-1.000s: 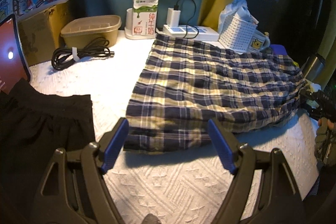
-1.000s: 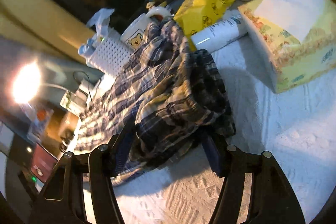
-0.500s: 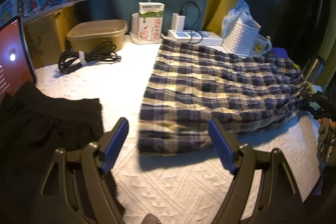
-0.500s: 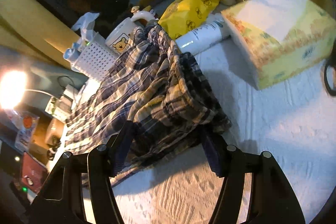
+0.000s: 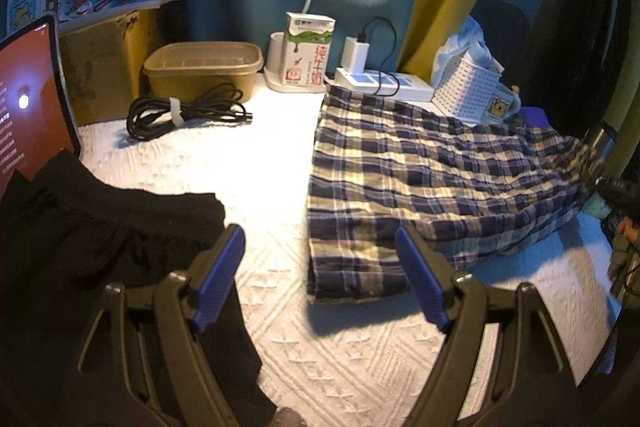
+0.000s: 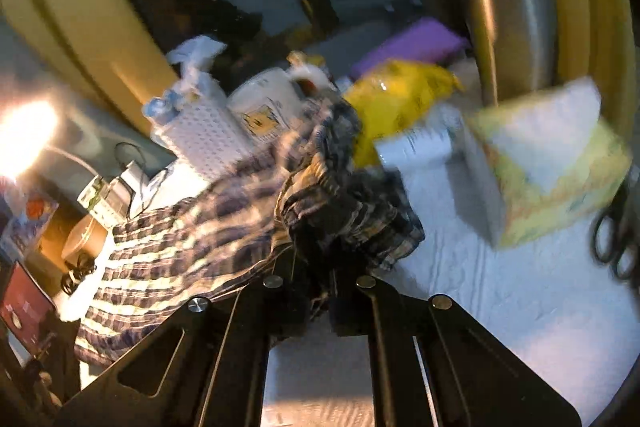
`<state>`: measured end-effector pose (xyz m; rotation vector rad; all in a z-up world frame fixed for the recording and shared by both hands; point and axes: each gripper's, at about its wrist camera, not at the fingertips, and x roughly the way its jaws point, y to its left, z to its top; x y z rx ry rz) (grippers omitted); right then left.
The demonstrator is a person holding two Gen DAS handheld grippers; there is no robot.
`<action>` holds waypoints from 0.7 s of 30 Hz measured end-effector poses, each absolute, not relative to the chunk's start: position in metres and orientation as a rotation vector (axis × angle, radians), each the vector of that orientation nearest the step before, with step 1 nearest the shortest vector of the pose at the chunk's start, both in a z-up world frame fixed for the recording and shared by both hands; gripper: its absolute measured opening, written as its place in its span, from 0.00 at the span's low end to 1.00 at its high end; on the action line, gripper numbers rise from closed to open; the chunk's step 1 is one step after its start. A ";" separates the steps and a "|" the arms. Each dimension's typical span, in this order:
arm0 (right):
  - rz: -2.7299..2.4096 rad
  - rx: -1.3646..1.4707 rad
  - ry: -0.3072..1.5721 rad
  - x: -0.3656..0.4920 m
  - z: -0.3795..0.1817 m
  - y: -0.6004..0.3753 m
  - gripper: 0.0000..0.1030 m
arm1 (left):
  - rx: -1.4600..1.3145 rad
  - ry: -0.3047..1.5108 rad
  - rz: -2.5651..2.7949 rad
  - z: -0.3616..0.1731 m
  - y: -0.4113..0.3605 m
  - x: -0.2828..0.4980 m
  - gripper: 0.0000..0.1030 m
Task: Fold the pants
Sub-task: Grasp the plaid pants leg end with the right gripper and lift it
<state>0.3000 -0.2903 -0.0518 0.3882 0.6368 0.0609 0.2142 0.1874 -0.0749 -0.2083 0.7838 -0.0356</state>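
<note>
Blue-and-cream plaid pants (image 5: 420,179) lie spread across the white textured cloth (image 5: 248,163), folded lengthwise, hems toward me. My left gripper (image 5: 320,267) stands open above the cloth just short of the hem end, nothing between its blue pads (image 5: 218,277). In the right wrist view my right gripper (image 6: 316,287) has shut on the bunched waistband of the plaid pants (image 6: 344,211), which rises off the cloth there. That gripper (image 5: 618,189) shows at the far right edge of the left wrist view, pinching the fabric.
Black folded garment (image 5: 88,227) lies at lower left beside a red-lit tablet (image 5: 28,99). At the back stand a brown tub (image 5: 200,71), coiled cable (image 5: 180,109), milk carton (image 5: 306,53), power strip (image 5: 384,85), white basket (image 5: 466,89). Tissue box (image 6: 548,163), yellow bag (image 6: 396,99) at right.
My right gripper's jaws closed on the pants' waistband and lifted it. The left gripper drew back and leftward, still open, so the pants sit further right in its view.
</note>
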 end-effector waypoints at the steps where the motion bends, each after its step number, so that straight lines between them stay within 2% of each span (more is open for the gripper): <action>1: 0.063 0.359 0.619 0.298 -0.042 -0.284 0.07 | -0.203 0.782 -0.044 -0.074 0.187 0.215 0.76; 7: 0.132 0.157 0.506 0.298 0.017 -0.215 0.07 | -0.170 0.747 -0.096 -0.064 0.188 0.218 0.76; 12: 0.255 0.029 0.473 0.312 0.037 -0.134 0.07 | -0.167 0.712 -0.126 -0.054 0.197 0.215 0.76; 17: 0.439 -0.109 0.517 0.329 0.020 -0.028 0.07 | -0.202 0.701 -0.106 -0.054 0.217 0.212 0.76; 21: 0.557 -0.193 0.674 0.342 -0.032 0.040 0.07 | -0.230 0.724 -0.076 -0.062 0.235 0.212 0.76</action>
